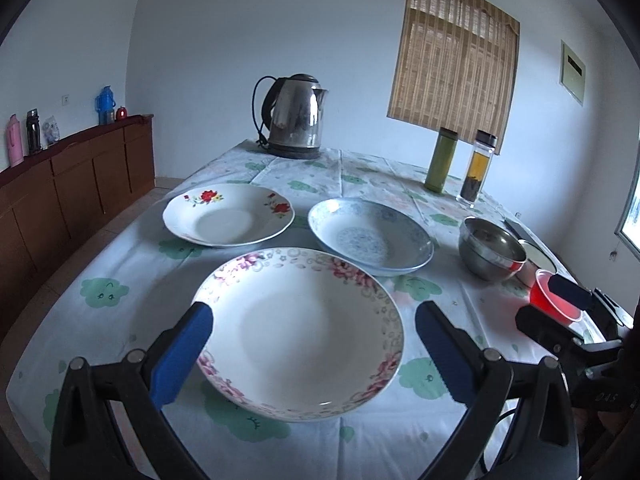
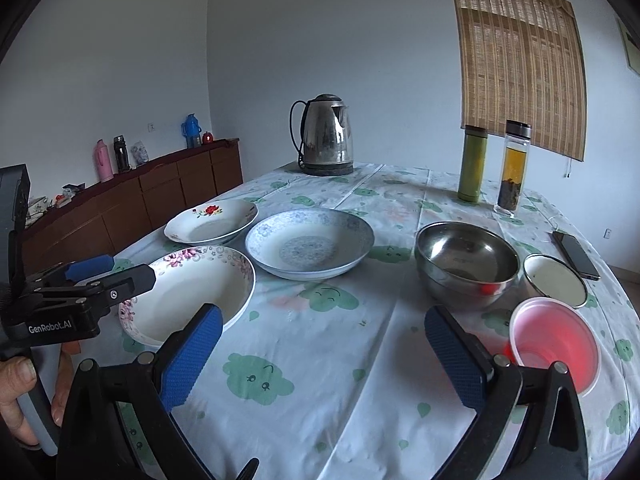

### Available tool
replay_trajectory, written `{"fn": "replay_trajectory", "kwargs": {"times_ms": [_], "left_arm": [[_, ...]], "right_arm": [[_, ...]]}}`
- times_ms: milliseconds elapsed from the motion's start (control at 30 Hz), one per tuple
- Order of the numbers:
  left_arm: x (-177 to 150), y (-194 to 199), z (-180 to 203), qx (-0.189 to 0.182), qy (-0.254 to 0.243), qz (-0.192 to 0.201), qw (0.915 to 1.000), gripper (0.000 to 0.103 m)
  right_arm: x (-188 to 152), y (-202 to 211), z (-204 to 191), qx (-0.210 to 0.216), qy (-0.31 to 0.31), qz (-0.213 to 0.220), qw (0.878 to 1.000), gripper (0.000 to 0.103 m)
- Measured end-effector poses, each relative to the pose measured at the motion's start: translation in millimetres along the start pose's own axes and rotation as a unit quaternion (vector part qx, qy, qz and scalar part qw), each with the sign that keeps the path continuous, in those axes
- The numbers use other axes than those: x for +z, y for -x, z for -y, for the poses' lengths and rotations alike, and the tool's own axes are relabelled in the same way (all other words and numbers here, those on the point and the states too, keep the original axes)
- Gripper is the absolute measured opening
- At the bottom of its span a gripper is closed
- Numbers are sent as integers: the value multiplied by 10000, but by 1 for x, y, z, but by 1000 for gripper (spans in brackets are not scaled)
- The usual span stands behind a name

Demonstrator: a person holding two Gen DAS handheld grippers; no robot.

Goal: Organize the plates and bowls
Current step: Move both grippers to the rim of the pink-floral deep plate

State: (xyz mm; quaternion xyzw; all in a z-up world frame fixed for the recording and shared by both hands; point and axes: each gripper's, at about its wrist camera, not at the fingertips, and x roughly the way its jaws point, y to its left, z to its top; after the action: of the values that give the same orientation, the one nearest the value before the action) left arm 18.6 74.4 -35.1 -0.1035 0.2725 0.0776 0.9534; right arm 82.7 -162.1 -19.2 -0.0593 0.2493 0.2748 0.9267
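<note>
The nearest plate [image 1: 304, 344] is white with pink flowers round its rim. Beyond it, one plate [image 1: 228, 216] bears red flowers, another [image 1: 370, 236] pale blue patterning. The worktop's cloth [image 2: 320, 360] is white with green clouds. Beside a steel bowl [image 2: 466, 264] sits a red cup [image 2: 554, 344].

Pink-flowered plate [image 2: 188, 296]: near rim is lying hidden behind both grippers.
Enamel bowl [image 1: 536, 258]: is being mostly screened by the steel bowl [image 1: 490, 254].
Wall frame [image 2: 632, 46]: is being cropped at the right.
</note>
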Motion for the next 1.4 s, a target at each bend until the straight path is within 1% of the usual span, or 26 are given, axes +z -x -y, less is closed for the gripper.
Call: {"fn": "replay_trajectory", "kwargs": {"times_ms": [233, 300, 333, 367, 400, 433, 467, 600, 667, 733, 800, 867, 933, 967, 1033, 1133, 1267, 1333, 1400], "left_arm": [[1, -7, -26, 320, 160, -65, 9993, 102], [1, -9, -34, 389, 220, -87, 9990, 100], [0, -10, -39, 419, 237, -104, 9988, 98], [1, -12, -43, 476, 255, -126, 9985, 97], [1, -14, -46, 542, 277, -143, 9980, 96], [1, -16, -51, 576, 298, -160, 9978, 94], [0, -18, -54, 593, 318, -190, 9976, 93], [0, -26, -67, 675, 378, -300, 9966, 88], [-1, -29, -72, 704, 420, -359, 9960, 84], [-2, -34, -74, 748, 432, -413, 9954, 81], [-3, -37, -77, 785, 441, -467, 9948, 78], [-2, -41, -78, 814, 462, -536, 9942, 74], [-3, -44, -79, 852, 475, -588, 9935, 67], [-3, -46, -80, 872, 470, -626, 9931, 66], [-4, -49, -80, 842, 473, -700, 9929, 63], [-4, -52, -79, 827, 463, -761, 9926, 59], [-3, -54, -78, 801, 453, -819, 9924, 56], [-3, -56, -80, 790, 473, -853, 9921, 51], [-3, -57, -80, 791, 479, -873, 9919, 48]], "right_arm": [[11, -22, -19, 309, 112, -160, 9993, 101], [15, -31, -24, 406, 129, -238, 9988, 97], [17, -35, -27, 463, 141, -294, 9984, 92], [18, -39, -30, 522, 160, -359, 9979, 83], [19, -45, -32, 564, 181, -427, 9973, 78], [20, -51, -34, 570, 214, -486, 9970, 71], [21, -56, -36, 563, 252, -546, 9966, 68], [24, -74, -42, 648, 380, -716, 9946, 68], [25, -83, -46, 718, 452, -810, 9931, 61], [26, -92, -48, 799, 472, -927, 9914, 58], [26, -100, -49, 849, 500, -991, 9902, 58], [26, -105, -51, 885, 513, -1030, 9894, 58], [26, -110, -51, 919, 517, -1069, 9887, 58], [25, -113, -51, 938, 526, -1097, 9881, 58], [25, -117, -51, 950, 536, -1130, 9876, 57], [25, -126, -51, 1025, 532, -1208, 9859, 49], [23, -132, -50, 1132, 503, -1255, 9843, 47], [21, -134, -50, 1173, 518, -1280, 9834, 45], [19, -137, -50, 1230, 504, -1329, 9822, 43]]}}
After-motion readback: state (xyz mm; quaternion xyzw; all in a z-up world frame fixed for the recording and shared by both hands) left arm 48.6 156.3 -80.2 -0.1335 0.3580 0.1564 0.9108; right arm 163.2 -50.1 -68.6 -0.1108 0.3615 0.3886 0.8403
